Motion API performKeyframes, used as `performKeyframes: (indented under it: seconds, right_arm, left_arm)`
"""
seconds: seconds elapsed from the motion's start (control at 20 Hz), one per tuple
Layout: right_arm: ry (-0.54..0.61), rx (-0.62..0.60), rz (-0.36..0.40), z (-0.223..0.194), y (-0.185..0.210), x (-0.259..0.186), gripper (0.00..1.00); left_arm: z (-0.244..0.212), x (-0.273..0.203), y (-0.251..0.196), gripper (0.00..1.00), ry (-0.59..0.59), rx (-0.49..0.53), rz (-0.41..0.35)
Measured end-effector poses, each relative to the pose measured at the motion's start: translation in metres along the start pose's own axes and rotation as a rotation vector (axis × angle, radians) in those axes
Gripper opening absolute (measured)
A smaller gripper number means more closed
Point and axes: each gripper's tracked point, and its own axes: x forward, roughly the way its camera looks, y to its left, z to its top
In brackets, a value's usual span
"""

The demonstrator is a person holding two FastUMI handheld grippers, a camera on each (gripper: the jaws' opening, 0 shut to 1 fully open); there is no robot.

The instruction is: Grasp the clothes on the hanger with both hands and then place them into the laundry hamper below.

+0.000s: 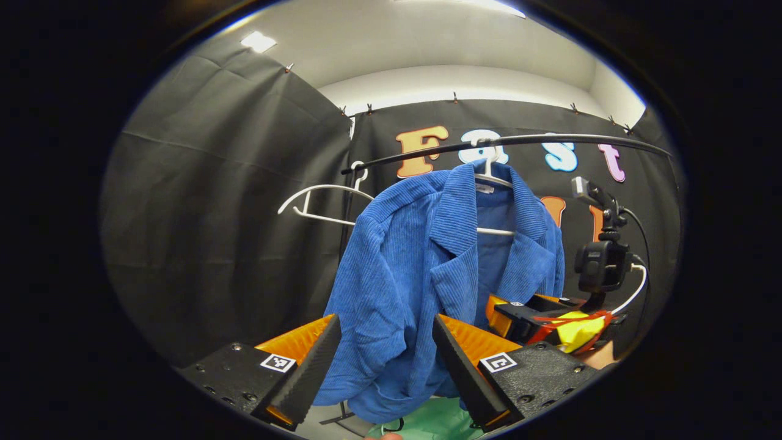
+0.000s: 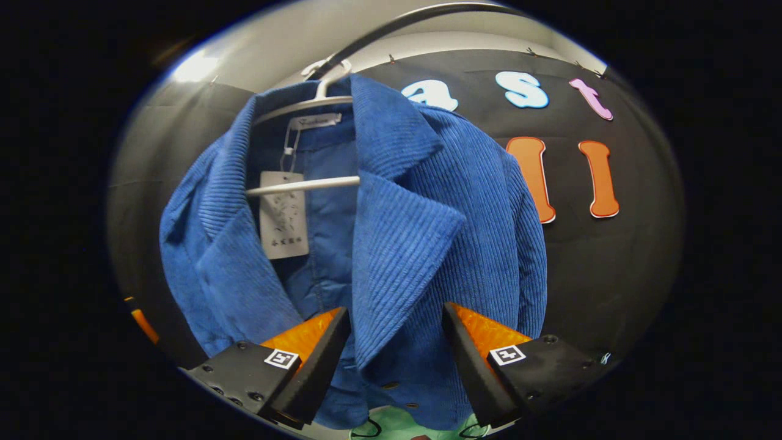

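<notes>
Black cloth walls the booth behind a dark rail (image 1: 550,140), from which a blue corduroy jacket (image 1: 421,269) hangs on a white hanger (image 1: 492,177). In the left gripper view the jacket fills the centre, with an empty white hanger (image 1: 324,198) at 10 o'clock from it. The left gripper (image 1: 386,360) is spread wide, its fingers flanking the jacket's lower edge. The right gripper (image 2: 396,357), seen in the right gripper view, also gapes open around a lapel. A paper tag (image 2: 283,214) dangles inside the collar. Green hamper fabric (image 1: 437,418) peeks at 6 o'clock.
</notes>
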Motion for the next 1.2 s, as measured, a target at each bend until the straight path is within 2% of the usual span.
performKeyframes:
  seconds: [0.05, 0.1, 0.15, 0.2, 0.3, 0.4, 0.55, 0.6, 0.65, 0.7, 0.9, 1.1, 1.2]
  right_arm:
    - [0.01, -0.002, 0.006, -0.006, -0.001, 0.007, 0.98]
    - [0.027, -0.017, 0.02, -0.014, -0.002, 0.012, 0.94]
    - [0.041, -0.033, 0.026, -0.02, -0.007, 0.014, 0.98]
    - [0.05, -0.049, 0.026, -0.022, -0.014, 0.014, 0.98]
    - [0.048, -0.062, -0.001, -0.02, -0.036, 0.011, 0.55]
    - [0.064, -0.046, 0.028, -0.017, -0.049, -0.004, 0.12]
    - [0.036, 0.009, 0.118, -0.003, -0.051, -0.035, 0.08]
    - [0.015, 0.003, 0.118, 0.004, -0.057, -0.045, 0.08]
    - [-0.009, -0.006, 0.103, 0.013, -0.062, -0.055, 0.02]
    - [-0.033, -0.012, 0.109, 0.022, -0.064, -0.068, 0.08]
    - [-0.089, -0.031, 0.133, 0.055, -0.066, -0.11, 0.07]
    - [-0.112, -0.035, 0.13, 0.066, -0.066, -0.121, 0.07]
    - [-0.109, -0.036, 0.134, 0.066, -0.065, -0.125, 0.07]
  left_arm:
    - [-0.002, -0.001, 0.0, 0.92, 0.008, -0.005, 0.007]
    - [-0.005, -0.003, 0.001, 0.95, 0.014, -0.011, 0.012]
    - [-0.007, -0.005, -0.001, 0.94, 0.018, -0.015, 0.013]
    - [-0.008, -0.006, -0.003, 0.93, 0.02, -0.016, 0.013]
    - [-0.012, -0.005, -0.01, 0.94, 0.027, -0.01, 0.006]
    - [-0.014, -0.002, -0.017, 0.98, 0.027, -0.006, -0.006]
    - [-0.014, 0.01, -0.034, 0.96, 0.024, -0.027, -0.041]
    - [-0.016, 0.015, -0.043, 0.94, 0.024, -0.042, -0.063]
    - [-0.019, 0.021, -0.053, 0.93, 0.028, -0.055, -0.089]
    - [-0.026, 0.029, -0.058, 0.92, 0.043, -0.065, -0.101]
    - [-0.03, 0.058, -0.085, 0.95, 0.046, -0.114, -0.133]
    - [-0.006, 0.081, -0.112, 0.92, -0.035, -0.187, -0.138]
    - [-0.004, 0.09, -0.117, 0.91, -0.057, -0.164, -0.101]
